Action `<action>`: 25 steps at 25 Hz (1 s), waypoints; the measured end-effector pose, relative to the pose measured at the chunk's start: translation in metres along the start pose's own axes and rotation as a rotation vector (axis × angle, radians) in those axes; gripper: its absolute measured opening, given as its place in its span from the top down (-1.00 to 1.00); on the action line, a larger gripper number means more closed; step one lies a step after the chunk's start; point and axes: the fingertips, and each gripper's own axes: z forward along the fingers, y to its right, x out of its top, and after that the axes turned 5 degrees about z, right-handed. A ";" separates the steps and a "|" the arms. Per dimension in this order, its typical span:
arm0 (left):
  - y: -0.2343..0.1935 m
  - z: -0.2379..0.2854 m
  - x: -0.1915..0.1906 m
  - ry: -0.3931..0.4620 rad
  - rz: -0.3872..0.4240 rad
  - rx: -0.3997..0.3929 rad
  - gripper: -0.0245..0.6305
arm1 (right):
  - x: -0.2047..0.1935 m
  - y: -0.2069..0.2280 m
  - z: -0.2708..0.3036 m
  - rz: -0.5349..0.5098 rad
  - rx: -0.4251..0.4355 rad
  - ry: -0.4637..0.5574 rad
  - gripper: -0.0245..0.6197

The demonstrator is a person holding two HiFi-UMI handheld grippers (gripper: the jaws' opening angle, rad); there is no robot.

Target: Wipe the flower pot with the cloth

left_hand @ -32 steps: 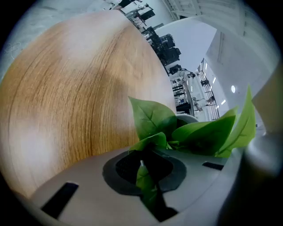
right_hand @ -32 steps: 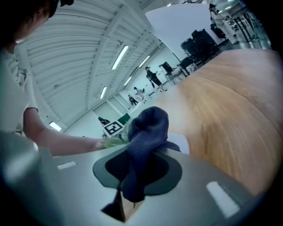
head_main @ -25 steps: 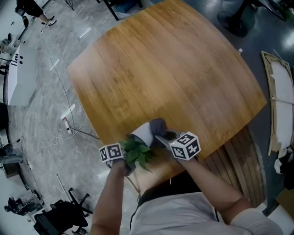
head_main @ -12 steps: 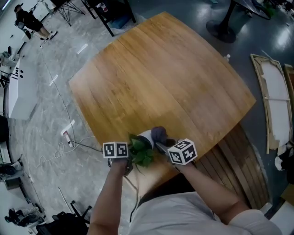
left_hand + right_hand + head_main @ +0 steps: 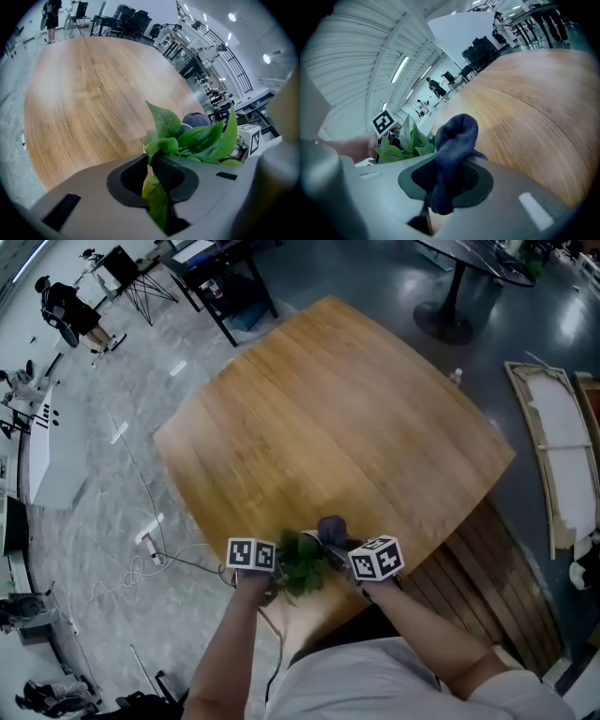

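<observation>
Near the front edge of the wooden table (image 5: 337, 409), the person is holding the flower pot (image 5: 312, 537) between the two grippers, and its green leaves (image 5: 302, 563) are covering most of it from above, so only a small white part is showing. The left gripper (image 5: 275, 570) is pinching the pale rim of the pot together with one hanging leaf; its jaws have just been opening a little, but they are standing close together and the rim and leaf are sitting between them. The right gripper (image 5: 333, 547) is squeezing the dark blue cloth (image 5: 330, 526), and the cloth is bulging above its jaws and lying against the side of the pot. In the left gripper view, the leaves are blocking most of the cloth and part of the other gripper's marker cube (image 5: 251, 138). Around the table, a cable (image 5: 141, 568) is lying on the grey floor at the left, a slatted wooden panel (image 5: 478, 559) is lying just beside the table at the right, and a white framed board (image 5: 553, 456) is lying further right. A person (image 5: 66, 310) is standing well apart, at the far upper left.
</observation>
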 end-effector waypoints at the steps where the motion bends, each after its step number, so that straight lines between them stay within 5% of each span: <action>1: 0.002 -0.001 0.002 0.007 -0.001 -0.004 0.76 | 0.002 0.002 -0.002 0.003 -0.003 0.002 0.72; 17: 0.024 -0.058 0.027 0.250 0.059 -0.064 0.65 | 0.027 0.015 -0.035 -0.064 -0.091 0.087 0.72; 25: 0.048 -0.132 0.037 0.419 0.205 -0.039 0.65 | 0.058 -0.043 -0.071 -0.207 -0.113 0.222 0.72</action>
